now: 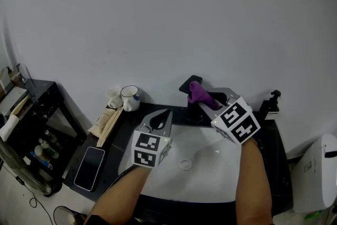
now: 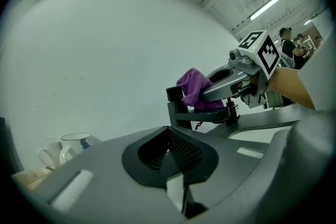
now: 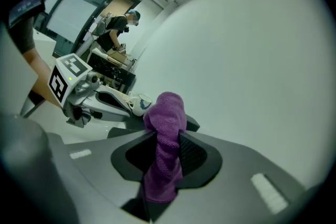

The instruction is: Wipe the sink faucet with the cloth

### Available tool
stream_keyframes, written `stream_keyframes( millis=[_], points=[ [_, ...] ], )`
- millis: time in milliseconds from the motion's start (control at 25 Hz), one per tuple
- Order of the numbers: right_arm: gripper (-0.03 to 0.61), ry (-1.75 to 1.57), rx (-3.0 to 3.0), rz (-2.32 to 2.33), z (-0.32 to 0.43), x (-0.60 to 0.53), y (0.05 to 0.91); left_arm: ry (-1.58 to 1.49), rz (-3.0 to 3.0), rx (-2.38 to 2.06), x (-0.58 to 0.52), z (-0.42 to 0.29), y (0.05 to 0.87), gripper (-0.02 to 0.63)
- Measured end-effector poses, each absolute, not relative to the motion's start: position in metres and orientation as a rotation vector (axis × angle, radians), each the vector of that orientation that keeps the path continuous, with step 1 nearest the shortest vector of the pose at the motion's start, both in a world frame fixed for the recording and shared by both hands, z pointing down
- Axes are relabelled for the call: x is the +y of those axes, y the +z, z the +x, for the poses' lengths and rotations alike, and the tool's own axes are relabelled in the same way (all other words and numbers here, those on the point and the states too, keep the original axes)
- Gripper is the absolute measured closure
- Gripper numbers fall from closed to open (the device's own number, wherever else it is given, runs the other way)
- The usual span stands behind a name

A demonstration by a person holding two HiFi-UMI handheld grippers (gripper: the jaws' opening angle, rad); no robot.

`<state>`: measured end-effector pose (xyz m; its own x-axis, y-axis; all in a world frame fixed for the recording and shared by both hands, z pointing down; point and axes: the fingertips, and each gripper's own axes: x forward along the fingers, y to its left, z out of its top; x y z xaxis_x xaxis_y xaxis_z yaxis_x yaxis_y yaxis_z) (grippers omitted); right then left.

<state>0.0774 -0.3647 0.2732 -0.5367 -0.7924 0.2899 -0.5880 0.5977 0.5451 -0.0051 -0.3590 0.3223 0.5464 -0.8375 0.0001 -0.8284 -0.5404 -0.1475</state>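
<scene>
Right tool [image 3: 167,150] clamped on a purple cloth [image 3: 165,139], bunched up and sticking out past the jaw tips. Cloth pressed onto the top of the black faucet [image 1: 188,85], at the back of the sink [image 1: 210,184], close to the white wall. Left tool [image 2: 169,150] with jaws together, gripping nothing, held over the left part of the white basin and apart from the faucet. Round drain [image 1: 185,164] in the middle of the basin.

On the dark table [image 1: 122,137], left of the sink: a white mug with a blue mark [image 1: 130,97], and a second white mug [image 1: 114,96] just beside it. Contents of both impossible to make out; blue mark too small to read. In front of the mugs, a pale paper bundle [image 1: 107,123]. Nearer the table's front edge, a dark phone [image 1: 90,167] lying flat. At the back right corner, a black pump bottle [image 1: 273,100].

Further left, a black shelf unit [image 1: 39,113] loaded with small bottles [image 1: 41,153], labels too small to read. Black-and-white square markers on both tool cubes.
</scene>
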Motion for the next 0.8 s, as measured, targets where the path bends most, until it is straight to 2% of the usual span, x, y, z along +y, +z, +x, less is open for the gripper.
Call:
stream_keyframes(
  millis=[320, 800],
  points=[
    [0.474, -0.676, -2.105, 1.166, 0.072, -0.381, 0.282, -0.131, -2.648, 1.435, -0.359, -0.006, 0.325, 0.597],
    [0.477, -0.680, -2.096, 1.178, 0.069, -0.388, 0.284, -0.122, -2.673, 1.415, -0.360, -0.001, 0.329, 0.597]
  ],
)
